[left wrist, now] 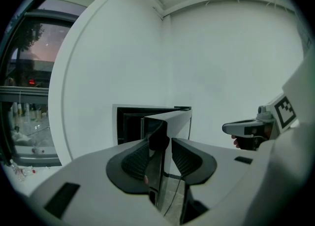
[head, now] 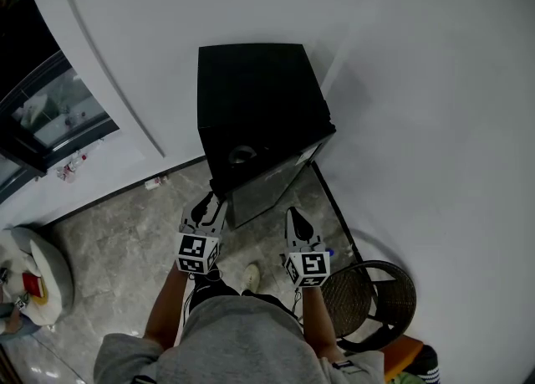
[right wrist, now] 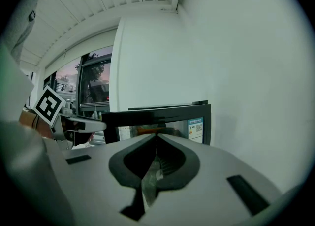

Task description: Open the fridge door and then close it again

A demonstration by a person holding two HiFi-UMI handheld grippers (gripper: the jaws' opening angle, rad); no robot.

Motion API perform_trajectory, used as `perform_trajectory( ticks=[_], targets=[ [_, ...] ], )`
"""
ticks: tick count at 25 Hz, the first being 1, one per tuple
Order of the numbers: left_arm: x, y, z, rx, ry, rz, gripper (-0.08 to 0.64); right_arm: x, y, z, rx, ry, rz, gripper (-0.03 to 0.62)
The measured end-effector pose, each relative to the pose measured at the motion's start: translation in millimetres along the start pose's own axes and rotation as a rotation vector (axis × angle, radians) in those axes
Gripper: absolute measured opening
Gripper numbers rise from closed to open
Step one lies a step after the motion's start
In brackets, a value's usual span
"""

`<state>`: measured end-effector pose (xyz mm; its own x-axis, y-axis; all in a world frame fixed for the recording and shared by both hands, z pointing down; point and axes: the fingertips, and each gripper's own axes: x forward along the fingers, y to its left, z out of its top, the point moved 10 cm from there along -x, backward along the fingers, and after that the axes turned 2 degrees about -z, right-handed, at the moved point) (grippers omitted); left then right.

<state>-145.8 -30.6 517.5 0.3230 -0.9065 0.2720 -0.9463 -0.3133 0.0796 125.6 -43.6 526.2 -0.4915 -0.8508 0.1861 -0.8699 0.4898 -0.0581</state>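
The left gripper [left wrist: 166, 144] has its jaws closed on the free edge of the fridge door [left wrist: 173, 120], which is ajar from the black fridge [left wrist: 129, 124]. The right gripper [left wrist: 228, 128] hovers off right.

Matt black fridge [head: 259, 102], glossy reflective door [head: 266, 190], polished stone floor [head: 113, 240]

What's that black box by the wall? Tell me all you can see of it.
It's a small black fridge, standing upright on the tiled floor against the white wall. Its glossy door hangs partly open, hinged on the person's right, with a printed label on its front. The left gripper pinches the door's free edge between its jaws.
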Motion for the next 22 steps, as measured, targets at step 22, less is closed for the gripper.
perform_trajectory(
  ticks=[22],
  targets=[
    [-25, -49, -9, 0.024, -0.014, -0.005, 0.144, -28, -11, -7, -0.006, -0.003, 0.061, 0.025]
  ],
)
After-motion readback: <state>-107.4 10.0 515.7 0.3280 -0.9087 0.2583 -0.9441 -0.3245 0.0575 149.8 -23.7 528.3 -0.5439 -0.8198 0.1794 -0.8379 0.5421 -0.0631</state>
